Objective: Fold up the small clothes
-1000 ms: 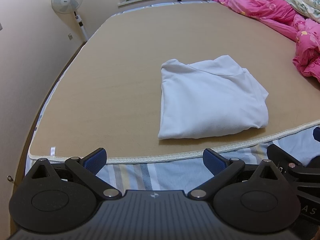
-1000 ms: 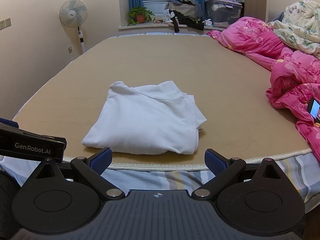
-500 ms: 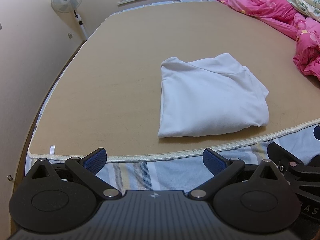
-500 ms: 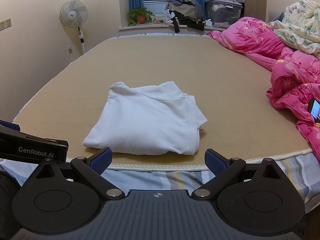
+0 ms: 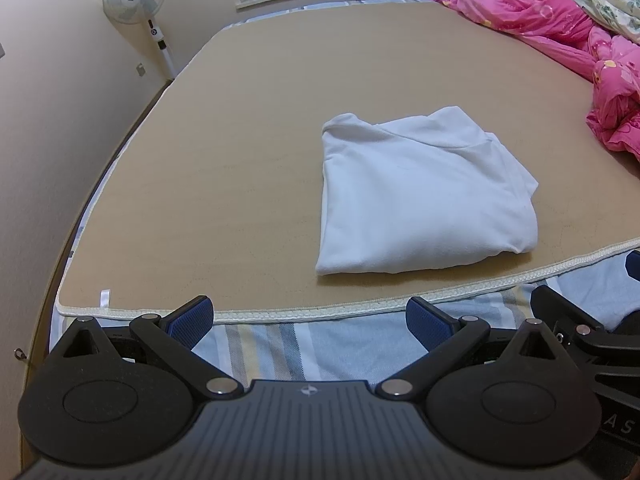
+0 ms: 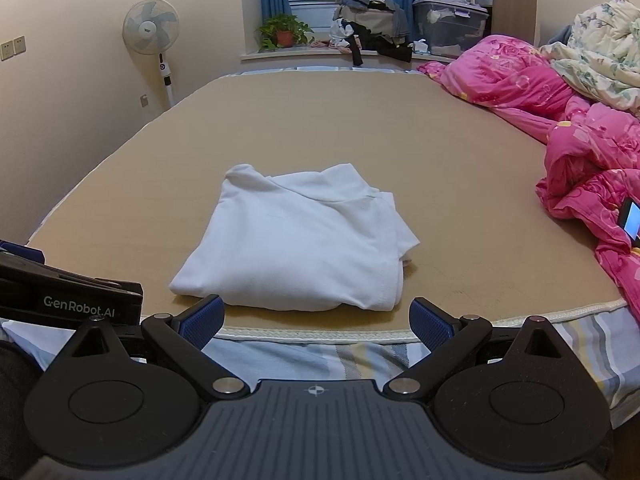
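A white garment (image 5: pixel 420 196) (image 6: pixel 304 240) lies folded into a rough square near the front edge of a tan mat (image 5: pixel 240 140) (image 6: pixel 460 160) on the bed. My left gripper (image 5: pixel 310 320) hovers open over the striped sheet, short of the mat's edge and left of the garment. My right gripper (image 6: pixel 316 320) is also open, just in front of the garment's near edge, holding nothing. In the right wrist view the left gripper's black body (image 6: pixel 72 296) shows at the far left. A part of the right gripper (image 5: pixel 580 328) shows at the lower right in the left wrist view.
A pink quilt (image 6: pixel 580 140) is piled along the bed's right side, with a lit phone (image 6: pixel 632 222) on it. A standing fan (image 6: pixel 152 36) is by the left wall. A potted plant (image 6: pixel 282 32), clothes and a storage box (image 6: pixel 448 20) sit on the windowsill.
Both grippers have drifted slightly; the garment sits a little higher in the left wrist view. Nothing was grasped or released.
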The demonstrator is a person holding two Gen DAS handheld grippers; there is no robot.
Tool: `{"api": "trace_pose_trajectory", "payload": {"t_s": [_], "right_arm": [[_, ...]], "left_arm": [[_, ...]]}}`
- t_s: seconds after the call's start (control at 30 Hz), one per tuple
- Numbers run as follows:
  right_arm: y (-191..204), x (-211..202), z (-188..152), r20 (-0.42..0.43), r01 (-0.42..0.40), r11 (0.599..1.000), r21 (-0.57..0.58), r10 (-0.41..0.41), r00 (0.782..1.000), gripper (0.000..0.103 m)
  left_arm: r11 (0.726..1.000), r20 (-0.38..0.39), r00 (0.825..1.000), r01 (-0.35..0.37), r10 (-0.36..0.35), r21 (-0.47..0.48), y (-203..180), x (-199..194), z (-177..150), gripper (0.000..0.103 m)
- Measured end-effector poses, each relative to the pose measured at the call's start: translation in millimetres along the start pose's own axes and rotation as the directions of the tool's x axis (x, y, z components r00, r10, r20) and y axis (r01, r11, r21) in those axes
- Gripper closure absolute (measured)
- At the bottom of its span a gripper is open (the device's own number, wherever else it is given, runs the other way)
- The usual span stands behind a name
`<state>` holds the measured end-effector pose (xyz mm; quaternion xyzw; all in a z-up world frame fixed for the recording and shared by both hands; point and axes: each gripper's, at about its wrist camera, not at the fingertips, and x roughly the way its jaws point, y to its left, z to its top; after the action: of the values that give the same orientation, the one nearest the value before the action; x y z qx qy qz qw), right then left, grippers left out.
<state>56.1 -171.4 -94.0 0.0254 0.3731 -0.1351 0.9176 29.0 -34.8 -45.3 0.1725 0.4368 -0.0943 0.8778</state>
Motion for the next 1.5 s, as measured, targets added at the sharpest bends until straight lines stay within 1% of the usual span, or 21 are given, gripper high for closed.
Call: {"api": "trace_pose_trajectory", "payload": {"t_s": [1.13, 1.5], "right_arm": [[-1.2, 2.3, 6.0, 0.006, 0.006, 1.0, 0.01, -0.006, 1.0, 0.004], [-0.4, 3.1, 7.3, 0.006, 0.001, 1.0, 0.009, -0.001, 1.0, 0.004]], "left_arm": [[1.0, 0.025, 1.0, -0.018, 0.018, 0.009, 0.4, -7.7, 3.8, 0.001], [1.0, 0.016, 1.0, -0.023, 0.023, 0.009, 0.6, -5.6, 3.4, 0.001]]}}
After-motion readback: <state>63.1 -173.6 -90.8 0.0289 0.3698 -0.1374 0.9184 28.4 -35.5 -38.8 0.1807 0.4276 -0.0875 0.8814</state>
